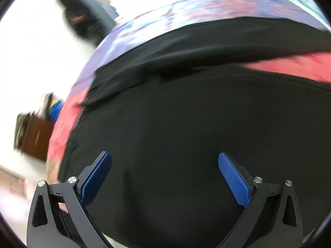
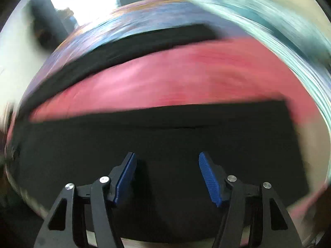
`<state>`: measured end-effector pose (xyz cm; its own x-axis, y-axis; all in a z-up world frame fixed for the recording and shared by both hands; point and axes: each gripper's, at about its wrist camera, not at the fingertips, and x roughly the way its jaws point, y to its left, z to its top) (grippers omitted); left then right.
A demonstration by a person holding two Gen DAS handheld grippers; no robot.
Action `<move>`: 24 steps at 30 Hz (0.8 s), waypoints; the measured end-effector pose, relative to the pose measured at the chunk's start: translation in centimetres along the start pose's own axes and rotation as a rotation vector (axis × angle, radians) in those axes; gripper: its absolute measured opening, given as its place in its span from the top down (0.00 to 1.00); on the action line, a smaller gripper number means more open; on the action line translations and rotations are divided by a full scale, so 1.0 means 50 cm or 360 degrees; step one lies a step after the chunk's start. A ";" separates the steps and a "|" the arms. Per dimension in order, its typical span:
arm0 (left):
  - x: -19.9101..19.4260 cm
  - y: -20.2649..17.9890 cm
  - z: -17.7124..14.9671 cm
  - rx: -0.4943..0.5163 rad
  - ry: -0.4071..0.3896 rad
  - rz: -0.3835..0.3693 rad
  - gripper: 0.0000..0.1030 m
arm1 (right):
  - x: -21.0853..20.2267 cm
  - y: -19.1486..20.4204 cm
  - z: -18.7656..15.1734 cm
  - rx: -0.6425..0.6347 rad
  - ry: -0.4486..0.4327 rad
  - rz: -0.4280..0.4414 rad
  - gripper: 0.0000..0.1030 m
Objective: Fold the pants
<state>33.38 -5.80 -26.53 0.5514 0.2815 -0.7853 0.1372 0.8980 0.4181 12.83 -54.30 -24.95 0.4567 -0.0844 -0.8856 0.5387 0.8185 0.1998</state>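
Note:
Black pants [image 1: 186,124] lie spread on a bed with a pink and purple patterned cover [image 1: 144,29]. My left gripper [image 1: 165,159] hangs over the wide black cloth, its blue pads far apart and nothing between them. In the right wrist view the picture is blurred. Two black pant legs show there, a near one [image 2: 165,132] and a far strip [image 2: 124,49], with pink cover [image 2: 175,78] between them. My right gripper [image 2: 167,159] is above the near leg, its blue pads apart with a clear gap and no cloth pinched.
A brown wooden cabinet [image 1: 35,138] stands on the pale floor left of the bed. A dark heap [image 1: 82,18] sits farther back by the wall. A teal and white striped cloth [image 2: 279,33] lies at the bed's right side.

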 end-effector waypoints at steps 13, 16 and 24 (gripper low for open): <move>0.020 0.072 0.270 -0.0350 -0.0250 -0.0094 0.01 | 0.023 0.180 0.117 -0.0053 -0.0085 0.0110 0.41; 0.100 0.016 0.364 -0.0220 -0.0198 -0.0039 0.01 | 0.085 0.362 0.184 -0.0281 -0.0044 0.0329 0.36; 0.272 0.030 0.319 -0.0440 0.0010 -0.0110 0.00 | 0.348 0.620 0.295 -0.0881 0.0196 0.0401 0.36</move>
<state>54.19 -6.00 -29.30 0.5431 0.2175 -0.8110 -0.0557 0.9731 0.2237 47.95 -38.78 -28.00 0.4192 0.1890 -0.8880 -0.0374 0.9809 0.1911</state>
